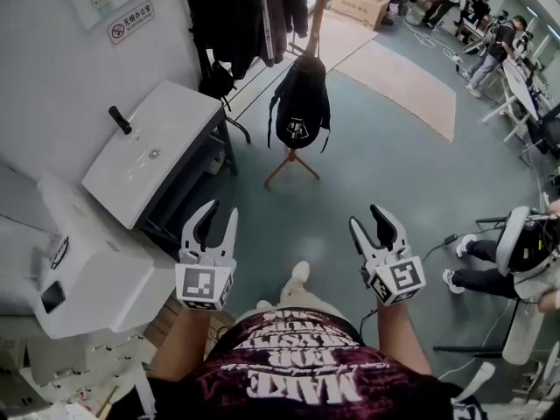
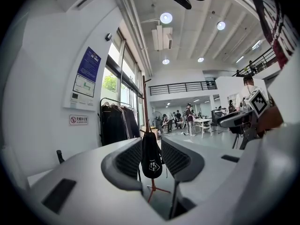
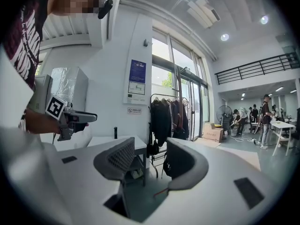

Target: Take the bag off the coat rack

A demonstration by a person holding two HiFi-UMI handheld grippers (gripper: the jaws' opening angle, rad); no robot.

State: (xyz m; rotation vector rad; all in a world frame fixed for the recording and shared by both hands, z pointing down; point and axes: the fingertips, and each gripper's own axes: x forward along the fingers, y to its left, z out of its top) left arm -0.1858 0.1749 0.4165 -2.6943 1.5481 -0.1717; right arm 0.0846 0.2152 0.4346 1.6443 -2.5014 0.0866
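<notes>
A black bag (image 1: pixel 302 103) hangs on a wooden coat rack (image 1: pixel 318 11) a few steps ahead, its tripod feet on the grey floor. My left gripper (image 1: pixel 210 226) and right gripper (image 1: pixel 374 226) are held out side by side, well short of the bag, both open and empty. In the left gripper view the bag (image 2: pixel 151 161) shows far off between the spread jaws of the left gripper (image 2: pixel 151 146), under the rack's pole (image 2: pixel 145 107). In the right gripper view the right gripper (image 3: pixel 151 149) is open, and the bag (image 3: pixel 165 166) is partly hidden behind its right jaw.
A white table (image 1: pixel 153 151) with a black handle stands left of the rack. A garment rail of dark clothes (image 1: pixel 236 16) is against the wall behind. A white machine (image 1: pixel 79 261) sits at near left. A seated person (image 1: pixel 499 269) is at right; people at desks (image 1: pixel 490 42) far right.
</notes>
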